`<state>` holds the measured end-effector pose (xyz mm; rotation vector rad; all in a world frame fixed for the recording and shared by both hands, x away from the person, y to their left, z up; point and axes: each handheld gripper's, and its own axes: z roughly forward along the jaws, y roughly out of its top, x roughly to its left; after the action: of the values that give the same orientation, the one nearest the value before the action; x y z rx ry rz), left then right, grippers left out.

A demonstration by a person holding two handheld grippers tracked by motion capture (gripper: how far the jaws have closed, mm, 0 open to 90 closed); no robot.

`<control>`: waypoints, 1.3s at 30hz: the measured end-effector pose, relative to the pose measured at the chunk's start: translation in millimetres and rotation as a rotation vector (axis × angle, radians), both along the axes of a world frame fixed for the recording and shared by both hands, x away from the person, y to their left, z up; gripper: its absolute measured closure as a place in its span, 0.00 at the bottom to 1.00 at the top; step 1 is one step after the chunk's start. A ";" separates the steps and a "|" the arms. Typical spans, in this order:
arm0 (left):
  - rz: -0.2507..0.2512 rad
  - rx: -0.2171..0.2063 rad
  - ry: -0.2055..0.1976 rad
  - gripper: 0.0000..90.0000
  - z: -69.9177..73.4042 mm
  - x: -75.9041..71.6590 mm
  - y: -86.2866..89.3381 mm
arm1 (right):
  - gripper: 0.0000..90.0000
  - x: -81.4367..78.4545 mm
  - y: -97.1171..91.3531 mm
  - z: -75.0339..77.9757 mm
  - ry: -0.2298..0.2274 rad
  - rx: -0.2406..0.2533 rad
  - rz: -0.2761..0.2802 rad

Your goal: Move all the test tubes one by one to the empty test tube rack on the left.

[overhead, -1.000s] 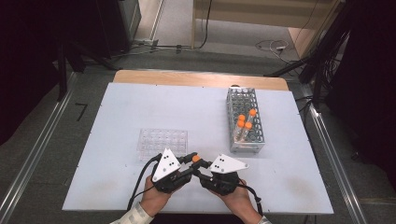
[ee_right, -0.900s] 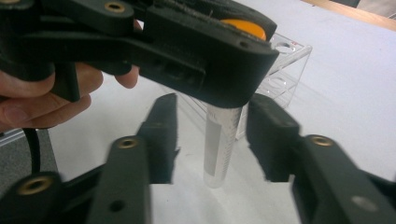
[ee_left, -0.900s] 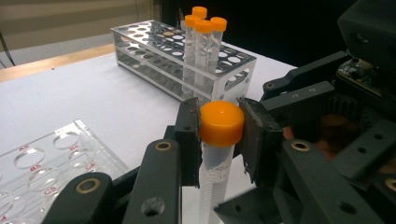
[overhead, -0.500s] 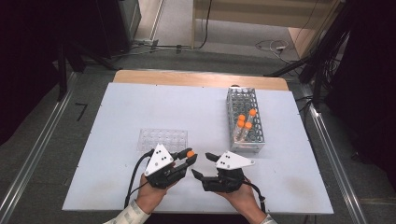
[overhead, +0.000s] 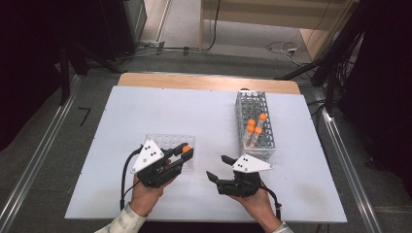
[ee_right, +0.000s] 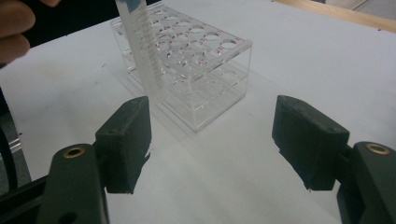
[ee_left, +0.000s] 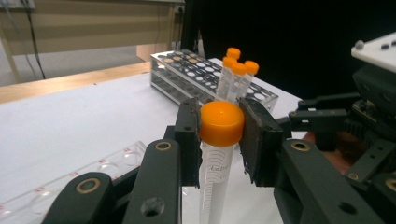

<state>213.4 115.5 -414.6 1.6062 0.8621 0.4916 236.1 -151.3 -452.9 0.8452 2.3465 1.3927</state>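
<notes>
High view: left hand-held gripper [overhead: 180, 154] clamped on orange-capped tube [overhead: 186, 149] – above clear rack [overhead: 160, 141]; right hand-held gripper [overhead: 217, 167] just opened wide, empty.
Left gripper view: cap pinched between pads.
Right gripper view: tube ahead-left, tilted.

Even overhead light, dark surroundings.
White table [overhead: 204, 111] bright, no glare; soft short shadows under jaws in right gripper view; near jaws slightly soft, all views grainy.

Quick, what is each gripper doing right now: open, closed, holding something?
Left gripper: closed on the orange-capped tube.
Right gripper: open, holding nothing; its jaws have just been opening.
</notes>
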 end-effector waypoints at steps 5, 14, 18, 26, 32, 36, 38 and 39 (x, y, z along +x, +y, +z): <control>0.041 0.014 -0.018 0.78 4.3 4.2 8.4 | 0.30 0.9 -0.8 0.2 0.002 0.005 -0.005; 0.083 0.011 -0.030 0.78 7.1 10.9 16.4 | 0.30 2.2 -4.0 1.2 0.001 0.014 -0.019; 0.104 0.038 -0.055 0.78 8.5 13.2 15.0 | 0.30 2.7 -4.7 1.2 0.002 0.014 -0.023; 0.127 0.068 -0.060 0.78 3.3 20.5 14.0 | 0.30 2.8 -4.5 0.1 0.007 0.012 -0.022; 0.121 0.064 -0.057 0.78 0.3 22.7 11.8 | 0.30 3.1 -5.0 0.2 0.010 0.017 -0.024; 0.116 0.086 -0.044 0.78 -5.1 24.2 7.9 | 0.30 2.9 -5.2 0.2 0.010 0.015 -0.025; 0.116 0.097 -0.034 0.78 -9.2 25.3 5.9 | 0.30 3.0 -5.7 0.4 0.010 0.015 -0.025; 0.115 0.103 -0.032 0.78 -11.5 25.5 5.2 | 0.30 3.2 -6.0 0.4 0.008 0.014 -0.024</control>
<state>239.0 120.7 -426.1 1.6439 0.9215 0.6504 239.3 -157.3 -452.5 0.8815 2.3267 1.4008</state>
